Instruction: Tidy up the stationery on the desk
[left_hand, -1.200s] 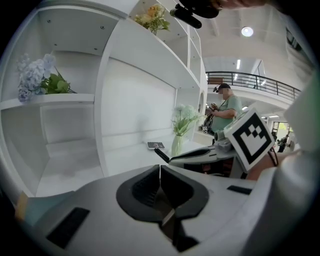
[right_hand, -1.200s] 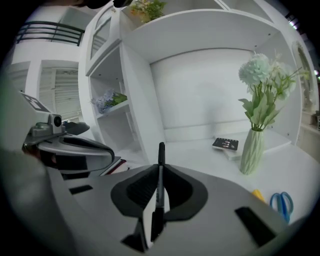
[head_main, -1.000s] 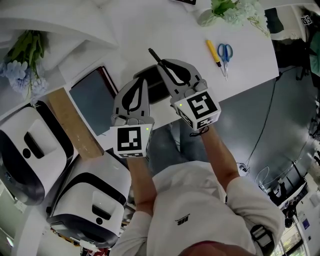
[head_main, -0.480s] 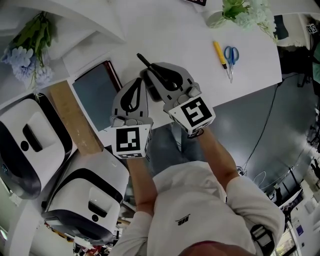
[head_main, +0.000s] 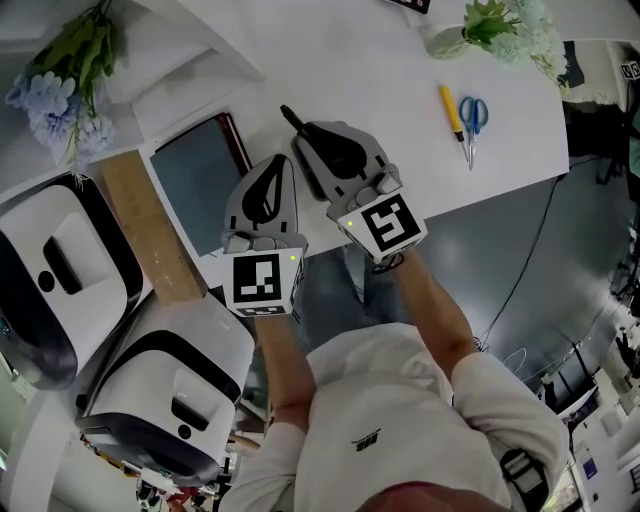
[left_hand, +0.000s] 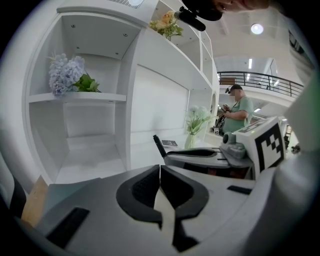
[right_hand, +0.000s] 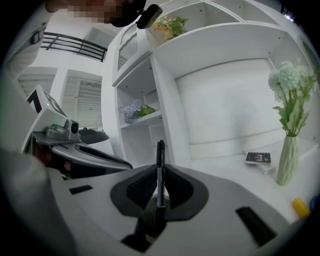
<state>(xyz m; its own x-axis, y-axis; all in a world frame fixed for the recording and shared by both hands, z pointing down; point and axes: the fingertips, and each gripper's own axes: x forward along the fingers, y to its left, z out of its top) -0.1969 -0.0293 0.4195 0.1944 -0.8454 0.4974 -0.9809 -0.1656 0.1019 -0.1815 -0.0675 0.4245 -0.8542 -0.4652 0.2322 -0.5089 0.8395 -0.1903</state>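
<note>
1. Black and slim, the pen (right_hand: 160, 170) is sitting clamped between the jaws of the right gripper (head_main: 308, 142), its tip poking out ahead of them over the near part of the bench (head_main: 370, 60). Gripping it low down is likely leaving the free end ready to drop into some holder, though no holder is showing.
2. Beside it, the left gripper (head_main: 283, 162) is riding with its jaws pressed together on nothing, seemingly waiting as the spare hand.
3. Blue-handled scissors (head_main: 473, 118) and a yellow pen-like tool (head_main: 451, 110) are lying side by side near the bench's right edge, well apart from both grippers; they are probably awaiting collection.
4. Left of the grippers, a dark pad with a red edge (head_main: 200, 175) is lying flat, with a wooden board (head_main: 150, 235) just beside it.
5. White and matte, the bench is also carrying a vase of pale flowers (head_main: 495, 25) at its far side.
6. White shelving (left_hand: 75, 97) is rising behind, holding bluish flowers (head_main: 60, 90). Two white machines (head_main: 60, 270) are standing at the left, and a cable (head_main: 528, 262) is trailing over the grey floor (head_main: 560, 230).
</note>
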